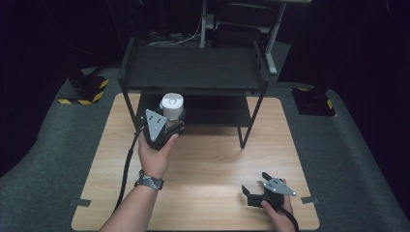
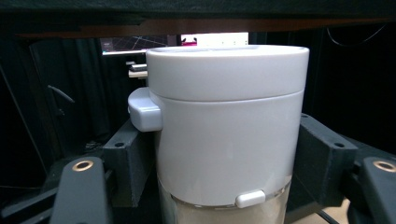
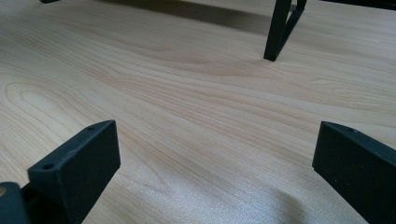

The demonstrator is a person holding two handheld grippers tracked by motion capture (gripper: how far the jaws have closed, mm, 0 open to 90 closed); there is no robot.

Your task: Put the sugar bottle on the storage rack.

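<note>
I had the left gripper [image 1: 170, 126] clamped on a white canister [image 1: 171, 107], jaws pressed against its two sides low on the body. The canister stood upright between them, its round lid facing up in the high view, at the front edge of the black rack [image 1: 193, 67] toward its left end. In the left gripper view the canister [image 2: 226, 126] sat right in front of the camera: a broad white lid, a white body below it, a small white tab jutting out at the left under the lid, and another small clip low on the front. Beneath the white body a clear section began; something pale showed through it, but I could not tell what it was. The underside of the rack's top shelf [image 2: 196, 18] ran dark just above the lid.

The rack stood on the far half of the light wooden table [image 1: 208, 164], its black legs planted on the boards. Its top shelf was bare, the lower level dark.

Off to the right, near the table's front edge, the right gripper [image 1: 256, 186] rested low with its jaws spread wide and nothing between them. In the right gripper view, bare wood grain [image 3: 196, 116] lay between the two black jaws, and one rack leg [image 3: 276, 32] stood well ahead.
</note>
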